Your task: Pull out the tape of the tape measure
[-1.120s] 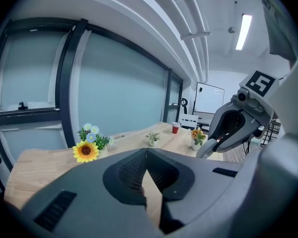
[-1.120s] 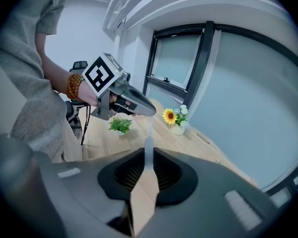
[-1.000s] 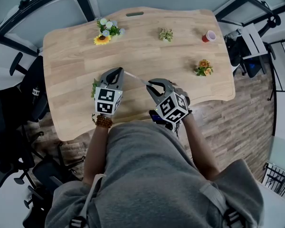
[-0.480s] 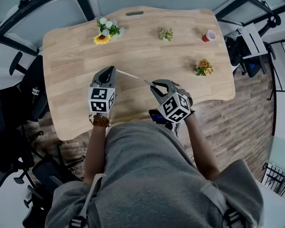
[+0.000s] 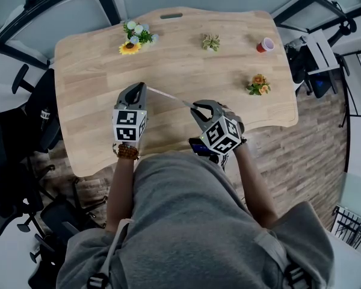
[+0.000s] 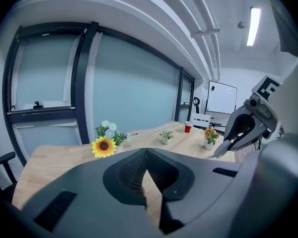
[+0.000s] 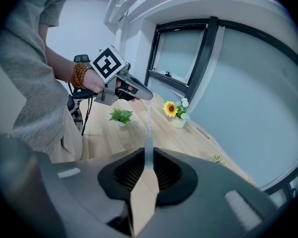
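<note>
Pull under way, judging by the stretch of pale thin tape (image 5: 168, 97) already out between the two tools.

Left gripper (image 5: 140, 89): jaws fully together, tips meeting with no gap in its own view. The tape leaves straight from those tips. Its end is too fine to see inside the pinch, so the hold on it is inferred from the taut line starting right there.

Tape: straight and taut, spanning tip to tip, seemingly clear above the light wooden table (image 5: 90, 71). Long axis runs across the person's front, from the left tips to the right tips, with the right end a little nearer the body. Flat-on or edge-on: cannot tell.

Right gripper (image 5: 195, 106): jaws narrow, nearly together. A pale strip of the tape stands between the pads and leads off the tips toward the left tool. Tape measure's case not made out in any view, so which end is the free one cannot be told.

Next move, as I judge it: draw the two sets of fingertips farther apart along the tape's own line, with both pinches firm. Twist or sideways drag could let the strip slip from the pads or kink.
</note>
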A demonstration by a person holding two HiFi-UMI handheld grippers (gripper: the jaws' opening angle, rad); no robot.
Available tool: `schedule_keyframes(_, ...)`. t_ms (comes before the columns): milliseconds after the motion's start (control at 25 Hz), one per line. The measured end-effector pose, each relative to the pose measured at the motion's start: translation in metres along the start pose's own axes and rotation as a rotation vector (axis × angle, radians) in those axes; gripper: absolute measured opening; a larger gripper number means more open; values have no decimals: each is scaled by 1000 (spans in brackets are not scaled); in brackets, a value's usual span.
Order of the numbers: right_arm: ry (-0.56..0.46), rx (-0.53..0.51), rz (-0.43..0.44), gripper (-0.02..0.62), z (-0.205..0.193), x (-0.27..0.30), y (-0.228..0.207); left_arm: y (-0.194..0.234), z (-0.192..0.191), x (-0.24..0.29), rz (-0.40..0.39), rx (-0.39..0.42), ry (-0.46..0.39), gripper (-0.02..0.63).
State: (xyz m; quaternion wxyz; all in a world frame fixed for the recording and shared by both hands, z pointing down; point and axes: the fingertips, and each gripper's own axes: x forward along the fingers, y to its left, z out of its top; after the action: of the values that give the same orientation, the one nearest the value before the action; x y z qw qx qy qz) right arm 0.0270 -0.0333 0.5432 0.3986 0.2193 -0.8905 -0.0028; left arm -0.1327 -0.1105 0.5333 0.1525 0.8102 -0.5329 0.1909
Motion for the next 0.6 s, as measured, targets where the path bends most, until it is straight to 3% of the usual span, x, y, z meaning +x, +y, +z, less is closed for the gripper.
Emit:
schedule_keyframes(480,-5,-7,15,64,1,-1,4,5,-7,-1,24,21,22,9)
schedule_keyframes(600,11,-16,16,64,-3,-1,5,18,-10,-4,62,0,25,9)
